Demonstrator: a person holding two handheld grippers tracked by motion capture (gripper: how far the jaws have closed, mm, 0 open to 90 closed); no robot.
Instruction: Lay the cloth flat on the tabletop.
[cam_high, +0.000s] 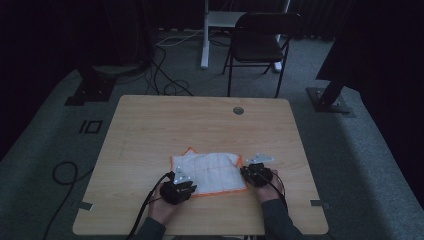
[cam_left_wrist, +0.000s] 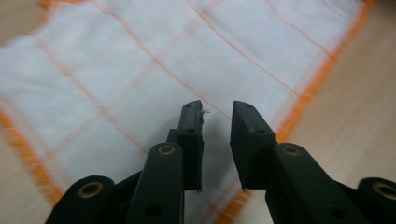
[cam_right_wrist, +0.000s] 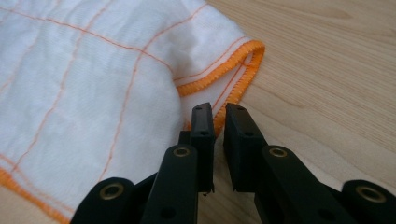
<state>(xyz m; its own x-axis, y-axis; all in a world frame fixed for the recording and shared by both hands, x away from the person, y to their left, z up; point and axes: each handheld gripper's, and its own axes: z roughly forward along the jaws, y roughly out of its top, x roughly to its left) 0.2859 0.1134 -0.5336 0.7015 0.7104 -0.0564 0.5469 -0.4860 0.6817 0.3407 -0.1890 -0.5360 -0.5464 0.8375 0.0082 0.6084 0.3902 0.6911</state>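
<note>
We note a white cloth (cam_high: 209, 173) with orange hem lying flat on the worktop (cam_high: 150, 130), lower centre of the high view. Left hand-held gripper (cam_high: 186, 186) sits at the cloth's lower left corner; in its own view the jaws stand apart over the fabric, a clear gap between them, nothing pinched. Right hand-held gripper (cam_high: 248, 172) sits at the cloth's right edge; in its view the jaws are nearly together with a narrow gap, tips at the hem (cam_right_wrist: 224, 100), which is rucked into a small fold (cam_right_wrist: 219, 63) in the upper centre; no fabric is clamped. We judge the step to be taking hold of two corners. To do it well: lower each tip to the worktop, catch hem rather than mid-fabric, close both together, then lift evenly.
</note>
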